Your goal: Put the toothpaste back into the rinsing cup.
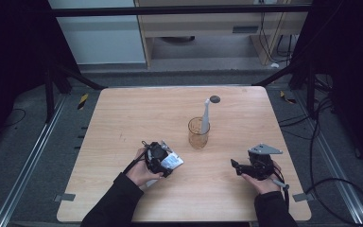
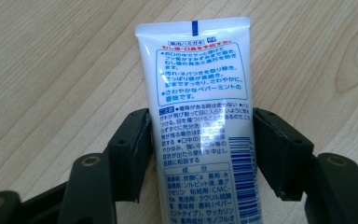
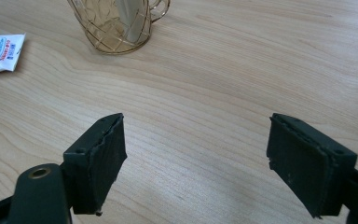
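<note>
White plastic, printed in blue and red, is lying between the jaws of the left tongs (image 2: 200, 154): a toothpaste tube (image 2: 200, 116), flat on the wooden worktop (image 2: 51, 70), with its crimped end pointing away from the tongs. The two black pads are standing at the tube's edges, touching or all but touching; whether they are pressing yet I cannot tell, so I am judging this as a grip being taken rather than one already made. From above, the person's left hand (image 1: 142, 172) is holding these tongs low over the tube at the near middle of the worktop.

Ahead of the left tongs and a little to the right, a gold wire cup (image 1: 198, 134) is standing upright with a pale toothbrush (image 1: 205, 117) leaning in it, so that piece is looking settled. The tube is probably going there too; lifting and carrying it are all still to do.

The right tongs (image 3: 196, 158) are waiting wide open with nothing between the pads, well apart from the tube, above bare wood.
</note>
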The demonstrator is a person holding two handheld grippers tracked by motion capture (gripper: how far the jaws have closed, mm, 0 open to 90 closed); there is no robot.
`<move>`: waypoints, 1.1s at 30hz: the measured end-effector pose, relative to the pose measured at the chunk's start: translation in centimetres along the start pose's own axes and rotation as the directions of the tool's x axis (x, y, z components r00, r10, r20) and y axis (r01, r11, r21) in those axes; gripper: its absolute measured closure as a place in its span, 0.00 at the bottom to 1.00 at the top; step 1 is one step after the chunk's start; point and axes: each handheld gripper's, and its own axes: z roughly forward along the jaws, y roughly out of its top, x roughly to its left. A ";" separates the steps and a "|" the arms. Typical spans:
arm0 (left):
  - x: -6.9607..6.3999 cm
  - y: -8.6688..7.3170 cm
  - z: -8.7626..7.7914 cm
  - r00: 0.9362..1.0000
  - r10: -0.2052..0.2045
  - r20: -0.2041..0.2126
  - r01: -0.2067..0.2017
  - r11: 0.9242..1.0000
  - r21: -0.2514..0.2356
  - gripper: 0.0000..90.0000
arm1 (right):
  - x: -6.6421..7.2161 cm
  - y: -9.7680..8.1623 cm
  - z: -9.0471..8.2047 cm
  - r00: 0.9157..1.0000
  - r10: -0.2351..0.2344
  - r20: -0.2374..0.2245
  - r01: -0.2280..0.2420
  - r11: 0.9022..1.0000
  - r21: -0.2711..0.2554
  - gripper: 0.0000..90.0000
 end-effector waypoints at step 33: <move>1.2 -0.5 -7.4 0.985 -0.163 -0.057 0.133 0.928 -0.348 0.76 | -0.7 -0.4 -0.5 1.000 0.003 0.021 -0.003 1.000 -0.012 0.22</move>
